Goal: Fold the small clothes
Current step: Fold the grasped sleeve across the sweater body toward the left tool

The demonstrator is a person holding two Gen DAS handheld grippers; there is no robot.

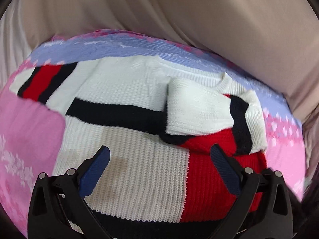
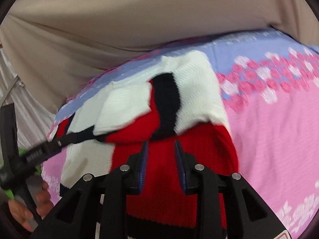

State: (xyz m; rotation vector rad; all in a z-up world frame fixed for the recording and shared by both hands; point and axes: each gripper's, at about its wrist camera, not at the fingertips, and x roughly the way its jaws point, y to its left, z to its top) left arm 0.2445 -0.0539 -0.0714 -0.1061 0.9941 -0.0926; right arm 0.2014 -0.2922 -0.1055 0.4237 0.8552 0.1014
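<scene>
A small knit sweater [image 1: 139, 159] in white, red and black lies flat on a pink and lavender flowered blanket [image 1: 30, 131]. Its right sleeve [image 1: 199, 109] is folded across the chest. The other sleeve [image 1: 43, 81], striped red and black, stretches out to the upper left. My left gripper [image 1: 159, 151] hovers wide open over the sweater's lower body with nothing between its fingers. My right gripper [image 2: 161, 143] is open with a narrow gap, over the red side of the sweater [image 2: 179, 131] just below the folded sleeve [image 2: 165, 99]. It holds nothing.
Beige wrinkled sheet [image 1: 179, 20] covers the surface beyond the blanket. The blanket [image 2: 279, 129] extends far to the right of the sweater. At the left edge of the right wrist view, a hand [image 2: 39, 197] grips the black handle of the other gripper.
</scene>
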